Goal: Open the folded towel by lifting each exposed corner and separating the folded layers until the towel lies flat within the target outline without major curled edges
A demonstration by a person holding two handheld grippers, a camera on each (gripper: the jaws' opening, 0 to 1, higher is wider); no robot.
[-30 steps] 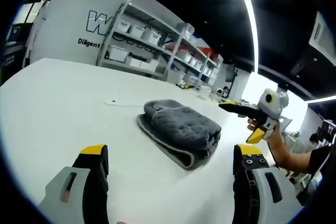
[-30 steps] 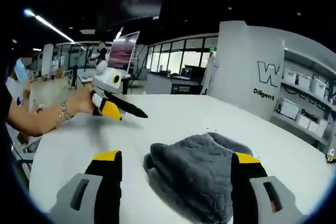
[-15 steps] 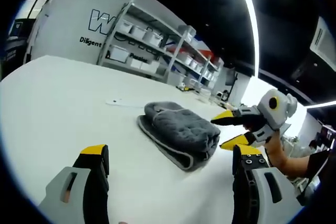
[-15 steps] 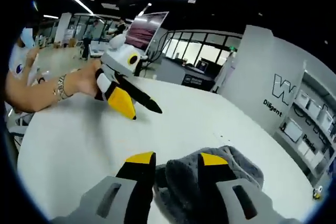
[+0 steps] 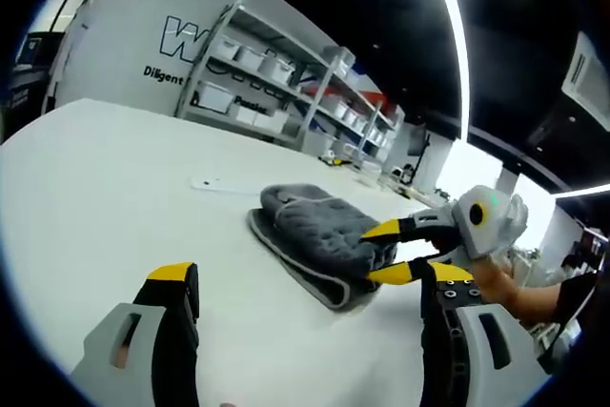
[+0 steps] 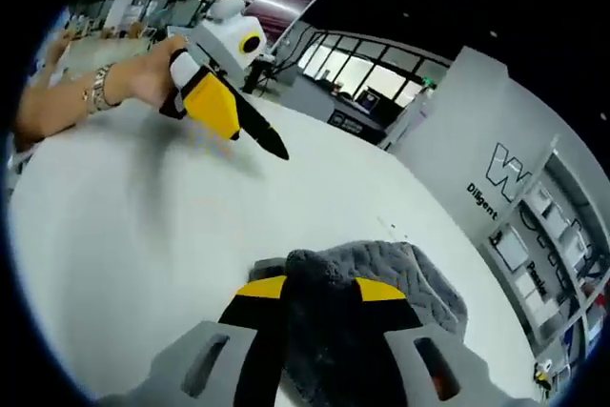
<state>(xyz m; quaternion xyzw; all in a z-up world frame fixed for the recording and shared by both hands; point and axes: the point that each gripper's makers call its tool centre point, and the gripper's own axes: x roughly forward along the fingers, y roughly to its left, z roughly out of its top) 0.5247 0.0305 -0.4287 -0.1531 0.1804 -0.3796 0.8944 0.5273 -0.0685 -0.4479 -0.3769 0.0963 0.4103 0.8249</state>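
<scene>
While the folded grey towel [image 5: 324,240] lies on the white counter [image 5: 105,188], the right tool [image 6: 319,285] has its yellow-tipped jaws pinched on a raised fold at the towel's near edge. From the left gripper view it [image 5: 391,250] reaches in from the right, touching the bundle's end. The left tool [image 5: 310,283] hangs back with jaws spread wide, holding nothing, well short of the towel. A small white strip [image 5: 214,184] lies on the counter beyond the towel. Shelving with bins [image 5: 276,83] stands behind, apart from the counter
</scene>
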